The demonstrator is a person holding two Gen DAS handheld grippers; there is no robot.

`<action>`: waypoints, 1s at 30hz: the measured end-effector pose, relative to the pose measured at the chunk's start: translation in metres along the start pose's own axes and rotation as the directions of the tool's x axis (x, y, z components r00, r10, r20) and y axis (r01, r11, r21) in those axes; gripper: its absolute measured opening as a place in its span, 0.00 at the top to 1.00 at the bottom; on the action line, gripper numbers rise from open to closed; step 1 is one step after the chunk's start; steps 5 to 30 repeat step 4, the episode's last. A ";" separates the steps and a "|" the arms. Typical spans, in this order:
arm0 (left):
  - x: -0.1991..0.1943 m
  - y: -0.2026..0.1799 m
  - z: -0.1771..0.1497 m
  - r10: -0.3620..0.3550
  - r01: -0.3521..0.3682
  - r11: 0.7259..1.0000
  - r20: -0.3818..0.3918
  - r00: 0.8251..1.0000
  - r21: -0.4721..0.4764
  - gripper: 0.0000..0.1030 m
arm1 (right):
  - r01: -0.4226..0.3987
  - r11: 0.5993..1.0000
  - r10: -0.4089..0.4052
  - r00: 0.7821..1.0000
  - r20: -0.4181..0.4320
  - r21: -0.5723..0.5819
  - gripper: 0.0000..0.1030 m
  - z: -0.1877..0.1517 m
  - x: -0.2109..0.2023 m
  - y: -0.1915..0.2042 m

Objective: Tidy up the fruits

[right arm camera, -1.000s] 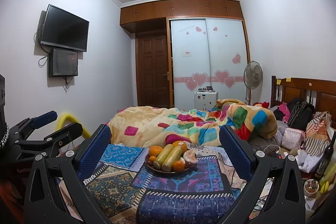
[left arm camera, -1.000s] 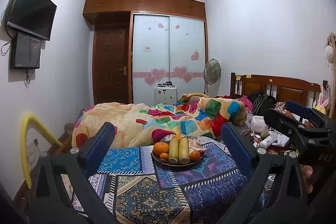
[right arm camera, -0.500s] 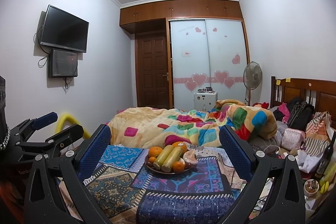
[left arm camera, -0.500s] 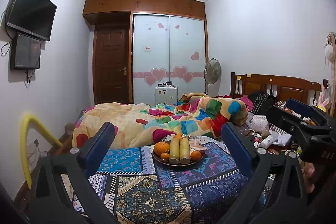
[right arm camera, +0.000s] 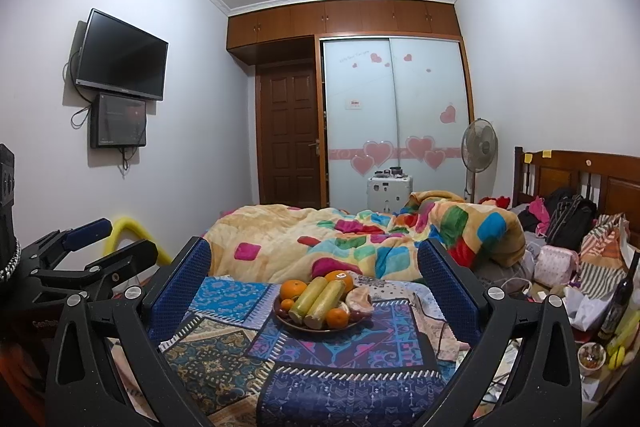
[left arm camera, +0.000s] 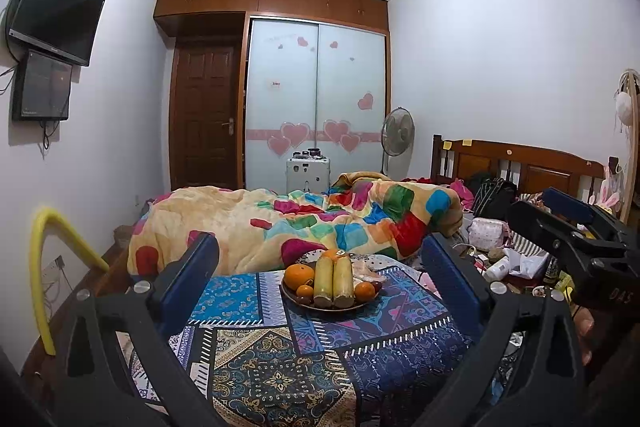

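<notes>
Little has moved since the earlier frames: both views hold nearly steady. Patterned surface [left arm camera: 280, 359] carries the fruit plate [left arm camera: 298, 303], well ahead of both tongs. Left tongs [left arm camera: 320, 287] stand apart, empty. Right tongs [right arm camera: 314, 285] likewise apart, gripping nothing

A round dark plate [left arm camera: 292, 301] stands on the patterned cloth of the worktop, near its far edge. Two long yellow-green fruits [left arm camera: 334, 282] lie side by side across the middle of the plate, their cut ends toward the camera. A big orange [left arm camera: 299, 275] sits at the left of them, and a small orange [left arm camera: 305, 291] lies just in front of it. Another orange [left arm camera: 364, 290] is at the right, near side. One more orange [left arm camera: 335, 253], with a small sticker, rests behind the long fruits. A pale peeled piece [right arm camera: 358, 298] lies at the right.
</notes>
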State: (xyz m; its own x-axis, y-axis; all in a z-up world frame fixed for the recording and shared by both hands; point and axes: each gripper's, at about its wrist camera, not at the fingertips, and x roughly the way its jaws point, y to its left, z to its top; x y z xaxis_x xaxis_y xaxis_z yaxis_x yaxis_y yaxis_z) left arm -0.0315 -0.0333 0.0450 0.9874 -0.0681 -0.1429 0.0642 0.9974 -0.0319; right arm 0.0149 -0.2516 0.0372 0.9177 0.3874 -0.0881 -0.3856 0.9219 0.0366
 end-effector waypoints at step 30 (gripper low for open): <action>0.000 -0.002 -0.002 -0.004 0.004 1.000 -0.004 1.000 0.000 0.00 | 0.000 1.000 0.000 1.000 -0.003 -0.003 0.00 0.001 0.000 0.000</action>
